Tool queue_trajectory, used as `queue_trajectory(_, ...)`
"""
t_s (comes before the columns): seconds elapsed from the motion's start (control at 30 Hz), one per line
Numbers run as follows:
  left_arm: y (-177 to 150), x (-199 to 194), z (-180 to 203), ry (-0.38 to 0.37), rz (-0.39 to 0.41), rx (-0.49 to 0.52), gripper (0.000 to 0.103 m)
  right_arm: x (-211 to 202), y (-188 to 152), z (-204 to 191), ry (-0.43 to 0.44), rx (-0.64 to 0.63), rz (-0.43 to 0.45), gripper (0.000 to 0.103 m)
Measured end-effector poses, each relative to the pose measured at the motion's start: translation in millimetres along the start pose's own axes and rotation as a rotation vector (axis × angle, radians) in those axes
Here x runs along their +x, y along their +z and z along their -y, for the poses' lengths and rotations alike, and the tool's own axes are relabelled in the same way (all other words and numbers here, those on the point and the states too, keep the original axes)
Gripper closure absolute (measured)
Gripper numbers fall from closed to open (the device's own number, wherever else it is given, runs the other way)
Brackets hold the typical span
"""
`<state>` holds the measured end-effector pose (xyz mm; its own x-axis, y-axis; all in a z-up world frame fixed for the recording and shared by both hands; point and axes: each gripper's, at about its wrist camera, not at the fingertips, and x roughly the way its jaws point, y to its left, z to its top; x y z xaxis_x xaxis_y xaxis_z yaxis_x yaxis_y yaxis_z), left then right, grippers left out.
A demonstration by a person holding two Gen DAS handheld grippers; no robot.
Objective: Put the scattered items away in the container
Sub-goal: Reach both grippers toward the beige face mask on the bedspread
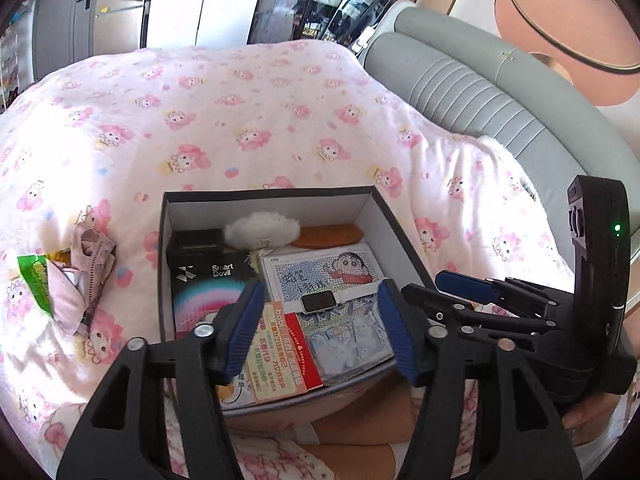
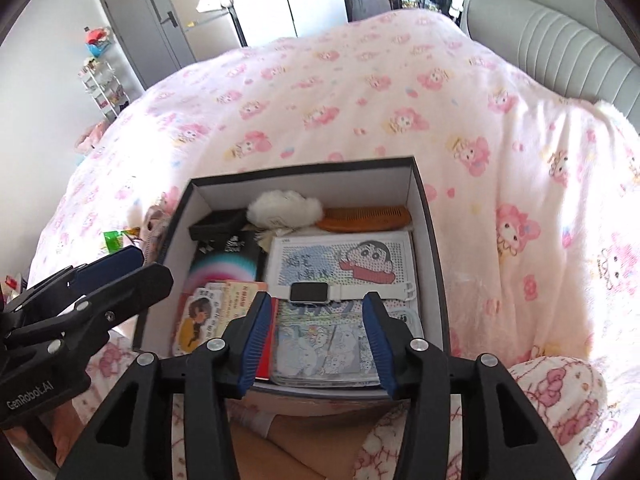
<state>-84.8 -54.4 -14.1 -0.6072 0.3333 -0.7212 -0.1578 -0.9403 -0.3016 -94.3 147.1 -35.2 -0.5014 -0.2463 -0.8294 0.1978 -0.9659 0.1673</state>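
Note:
An open dark box [image 1: 168, 216] [image 2: 424, 188] with white inner walls sits on the pink cartoon blanket. It holds a white smartwatch [image 1: 319, 302] [image 2: 309, 292], a cartoon bead board [image 1: 320, 270] [image 2: 344, 260], a black Smart Devil box [image 1: 208, 280], a white fluffy puff [image 1: 262, 229] [image 2: 285, 208], an orange comb [image 2: 364, 214], cards and booklets. My left gripper [image 1: 320, 292] is open and empty above the box's near side. My right gripper [image 2: 316, 304] is open and empty over the booklets. A crumpled pink item [image 1: 86, 276] and a green packet [image 1: 34, 276] lie on the blanket left of the box.
A grey padded headboard [image 1: 480, 92] [image 2: 560, 28] runs along the right. A grey cabinet [image 2: 144, 20] and a white shelf rack [image 2: 102, 84] stand beyond the bed. My right gripper shows in the left wrist view [image 1: 480, 296]; my left gripper shows in the right wrist view [image 2: 100, 280].

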Motion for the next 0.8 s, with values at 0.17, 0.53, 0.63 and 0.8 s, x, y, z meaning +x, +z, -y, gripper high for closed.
queue_trajectory(0.17, -15.0, -24.2, -3.5, 0.008, 0.035, -0.021, 0.041, -18.4, -4.6, -28.7, 0.006, -0.078, 0.045, 0.060)
queue_trajectory(0.53, -48.9, -74.9, -89.5, 0.048, 0.078, -0.218, 0.042, 12.8, -2.4, -130.0, 0.162, -0.252, -0.002, 0.060)
queue_trajectory(0.63, -54.8, -84.9, -123.1, 0.086, 0.093, -0.273, 0.042, 31.5, 5.0, -162.3, 0.258, -0.286, -0.045, 0.060)
queue_trajectory(0.8, -63.1, -82.9, -190.9, 0.157, 0.082, -0.372, 0.042, 80.8, 24.9, -207.9, 0.255, -0.328, -0.122, 0.060)
